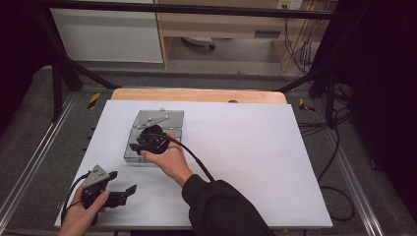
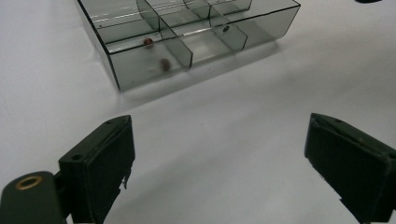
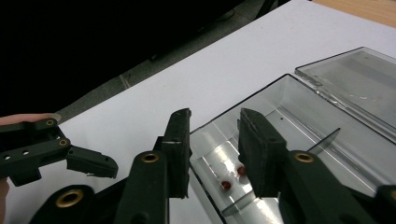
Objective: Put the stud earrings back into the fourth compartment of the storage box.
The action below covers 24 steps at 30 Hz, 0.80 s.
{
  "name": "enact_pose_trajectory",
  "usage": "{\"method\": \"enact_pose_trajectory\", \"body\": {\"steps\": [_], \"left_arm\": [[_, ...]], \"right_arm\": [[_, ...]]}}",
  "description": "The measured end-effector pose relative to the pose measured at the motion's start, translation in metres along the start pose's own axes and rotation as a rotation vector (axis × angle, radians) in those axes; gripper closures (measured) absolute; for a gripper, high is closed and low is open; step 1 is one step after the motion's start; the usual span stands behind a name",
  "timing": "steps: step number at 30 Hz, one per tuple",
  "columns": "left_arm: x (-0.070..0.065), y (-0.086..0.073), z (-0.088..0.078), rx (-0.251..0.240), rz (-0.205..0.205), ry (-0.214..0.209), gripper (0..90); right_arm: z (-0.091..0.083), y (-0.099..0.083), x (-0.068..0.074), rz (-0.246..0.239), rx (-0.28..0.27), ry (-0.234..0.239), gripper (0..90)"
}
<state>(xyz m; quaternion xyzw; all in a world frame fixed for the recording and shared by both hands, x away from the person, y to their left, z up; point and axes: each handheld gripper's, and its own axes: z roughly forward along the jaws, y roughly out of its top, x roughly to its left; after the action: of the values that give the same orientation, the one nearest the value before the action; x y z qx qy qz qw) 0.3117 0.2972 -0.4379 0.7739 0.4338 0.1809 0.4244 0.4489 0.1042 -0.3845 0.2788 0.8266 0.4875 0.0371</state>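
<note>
Smoke-clear plastic organizer box (image 1: 153,140) sitting left of centre in the high view, lid (image 1: 158,118) hinged back toward the upper frame.

Hovering over the box's near corner compartment: right gripper (image 3: 214,144), jaws parted with nothing between them, two small red beads (image 3: 232,178) lying on the compartment floor just below. Resting at lower left of the high view, well apart from the box: left gripper (image 1: 123,184), jaws spread wide and empty. Lying underneath everything: white table sheet (image 1: 255,147); trailing across it, a black cable (image 1: 196,160). Dividers crowding the beads.
</note>
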Motion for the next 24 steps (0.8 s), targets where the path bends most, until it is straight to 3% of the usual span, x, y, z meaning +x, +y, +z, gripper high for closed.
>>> {"method": "enact_pose_trajectory", "body": {"steps": [4,6,7,8,9,12,14,15,19,20,21,24], "left_arm": [[-0.001,0.000,0.000,-0.002,0.000,-0.001,8.7],[-0.001,0.000,0.000,-0.001,0.000,-0.001,8.7],[-0.001,0.000,0.000,-0.002,0.000,0.000,8.7],[-0.001,0.000,0.000,-0.002,0.000,0.000,8.7],[-0.001,0.000,0.000,-0.003,-0.001,0.001,8.7],[-0.001,0.001,0.000,-0.005,0.003,0.009,8.7],[-0.003,0.001,0.000,-0.009,0.001,0.006,8.7],[-0.003,0.001,0.000,-0.011,0.005,0.008,8.7],[-0.004,0.002,-0.001,-0.018,0.004,0.016,8.6],[-0.004,0.002,-0.001,-0.020,0.000,0.019,8.6],[-0.004,0.001,-0.001,-0.025,-0.005,0.022,8.6],[-0.004,0.001,-0.003,-0.032,-0.016,0.029,8.6]], "right_arm": [[-0.015,-0.001,-0.001,0.007,0.009,0.001,43.7],[-0.020,-0.002,-0.001,0.002,0.007,-0.002,40.9],[-0.031,-0.005,-0.002,-0.002,0.000,-0.018,33.5],[-0.031,-0.005,-0.002,-0.002,0.000,-0.018,33.5],[-0.043,-0.010,-0.003,-0.001,-0.006,-0.042,25.4],[-0.055,-0.016,-0.005,-0.002,-0.018,-0.070,19.2],[-0.076,-0.026,-0.010,0.000,-0.027,-0.102,12.1],[-0.076,-0.026,-0.010,0.000,-0.027,-0.102,12.1],[-0.105,-0.040,-0.018,0.002,-0.061,-0.132,7.4],[-0.120,-0.048,-0.023,0.002,-0.076,-0.149,6.2],[-0.120,-0.048,-0.023,0.002,-0.076,-0.149,6.2],[-0.142,-0.062,-0.030,-0.002,-0.096,-0.189,5.7]]}}
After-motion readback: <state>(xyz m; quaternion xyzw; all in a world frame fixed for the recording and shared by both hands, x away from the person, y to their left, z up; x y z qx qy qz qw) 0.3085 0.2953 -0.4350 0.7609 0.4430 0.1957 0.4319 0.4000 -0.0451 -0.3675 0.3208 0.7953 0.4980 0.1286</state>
